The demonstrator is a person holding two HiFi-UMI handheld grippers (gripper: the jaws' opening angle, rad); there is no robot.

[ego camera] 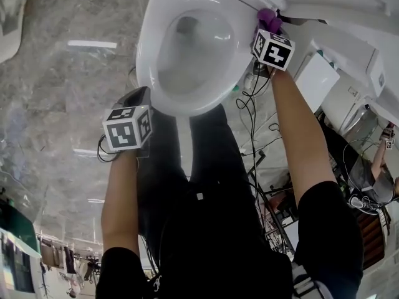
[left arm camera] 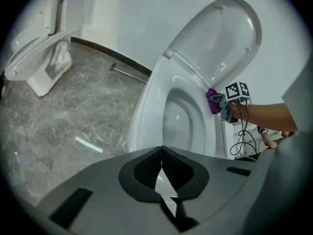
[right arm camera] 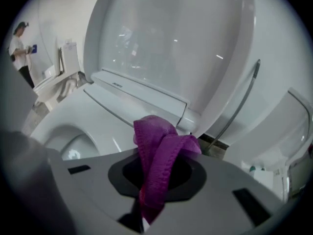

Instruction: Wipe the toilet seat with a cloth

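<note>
My right gripper pinches the purple cloth tight at the back of the toilet seat, upper right of the head view. My left gripper is closed and holds nothing. I think the wiping is just starting, so next I should slide the cloth around the rim.

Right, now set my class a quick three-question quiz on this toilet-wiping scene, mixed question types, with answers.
1. True or false: the toilet lid is raised.
2. Fill in: the left gripper has its jaws ____, with nothing between them.
3. Which holds the purple cloth? A. left gripper B. right gripper
Key: 1 true; 2 shut; 3 B.
</note>
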